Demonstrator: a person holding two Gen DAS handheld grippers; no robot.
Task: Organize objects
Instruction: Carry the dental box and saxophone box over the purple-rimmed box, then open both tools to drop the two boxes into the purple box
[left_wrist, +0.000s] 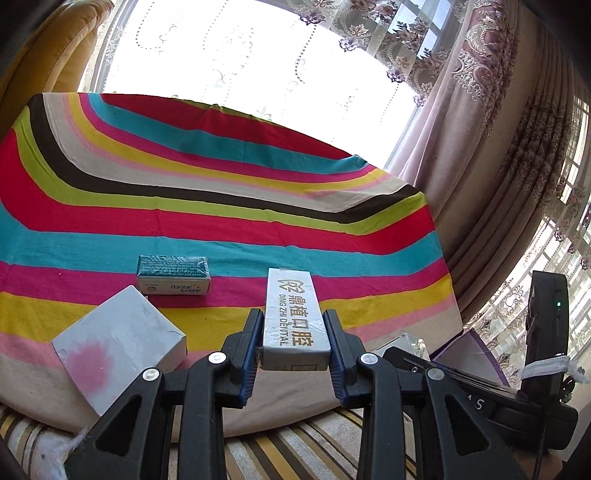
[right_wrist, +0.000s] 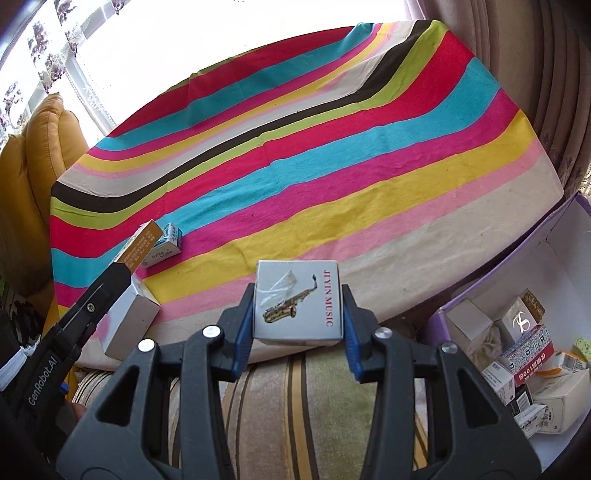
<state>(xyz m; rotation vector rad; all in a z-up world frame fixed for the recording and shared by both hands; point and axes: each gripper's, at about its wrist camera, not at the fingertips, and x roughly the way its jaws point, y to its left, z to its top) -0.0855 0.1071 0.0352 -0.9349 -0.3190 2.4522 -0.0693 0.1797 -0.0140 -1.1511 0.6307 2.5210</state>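
A: Blue pads on black arms: the left gripper (left_wrist: 293, 338) has its jaws clamped on a long grey dental box (left_wrist: 293, 317), printed "DING ZHI DENTAL", held lengthwise over the near edge of the tabletop (left_wrist: 221, 206).

B: And the right gripper (right_wrist: 297, 314)?

A: Its jaws are closed on a white saxophone box (right_wrist: 297, 301) marked "JIYIN MUSIC", also held at the near edge of the striped cloth (right_wrist: 332, 166).

B: What lies on the cloth beyond them?

A: In the left wrist view, a teal-topped carton (left_wrist: 173, 275) sits just left of the dental box's far end, and a white box with a pink stain (left_wrist: 118, 343) sits nearer, at the cloth's edge. The right wrist view shows the same pair (right_wrist: 166, 245) (right_wrist: 131, 319) at far left, beside the other gripper.

B: Any containers?

A: A purple-sided storage box (right_wrist: 546, 266) with a white inside stands low at the right of the tabletop. It holds many small cartons piled loosely: a grey one with a stylised letter (right_wrist: 519, 321), a red-and-white patterned one (right_wrist: 528, 352), a large white one (right_wrist: 561, 406), and others too jumbled to tell apart.
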